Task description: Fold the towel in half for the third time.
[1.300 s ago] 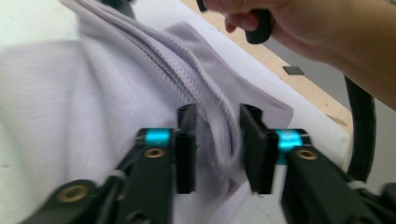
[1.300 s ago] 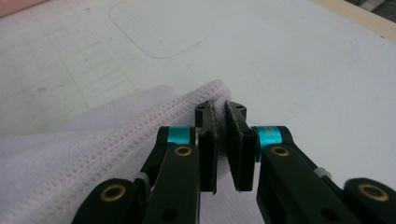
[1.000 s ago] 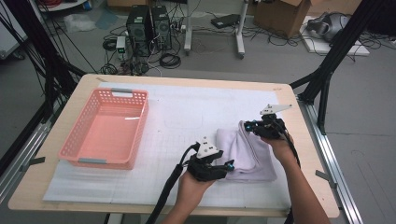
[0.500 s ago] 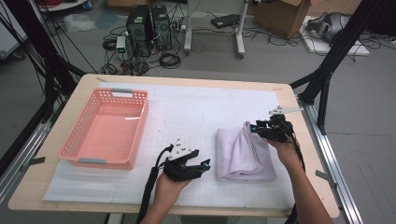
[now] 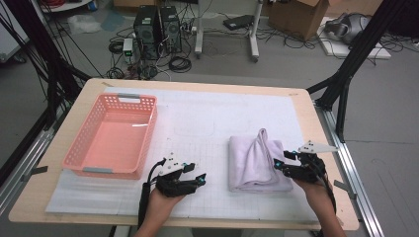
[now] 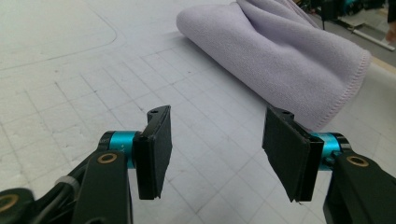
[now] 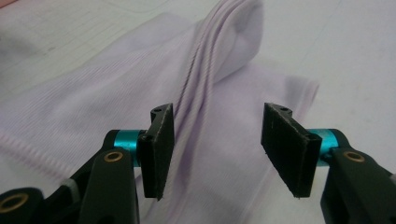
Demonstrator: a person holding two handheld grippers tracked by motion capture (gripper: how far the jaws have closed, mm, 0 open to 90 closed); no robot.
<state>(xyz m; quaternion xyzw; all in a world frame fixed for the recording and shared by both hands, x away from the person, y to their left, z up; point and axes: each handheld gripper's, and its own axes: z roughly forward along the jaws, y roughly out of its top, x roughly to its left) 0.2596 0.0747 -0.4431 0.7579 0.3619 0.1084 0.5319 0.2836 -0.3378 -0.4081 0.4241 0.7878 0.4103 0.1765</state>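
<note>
Towel let go, both grippers open

Towel (image 5: 258, 161) lies folded on the white grid mat (image 5: 207, 118), lilac, with a bunched ridge running toward 12 o'clock; it sits at about 4 o'clock from the table's middle. My right gripper (image 5: 280, 163) is at its 3 o'clock edge, just beside the cloth; its jaws have just been opening and now stand apart. In the right gripper view (image 7: 215, 140) the ridge of the towel (image 7: 205, 84) runs under the gap between the pads, nothing pinched. My left gripper (image 5: 199, 178) is at 9 o'clock of the towel, apart from it, over bare mat; jaws have just been opening too, released and empty. In the left gripper view (image 6: 215, 144) the towel (image 6: 280, 60) is ahead at 1 o'clock, with its stitched hem nearest the right pad. Pink basket (image 5: 81, 160) sits at 9 o'clock on the table, well apart from the towel
</note>
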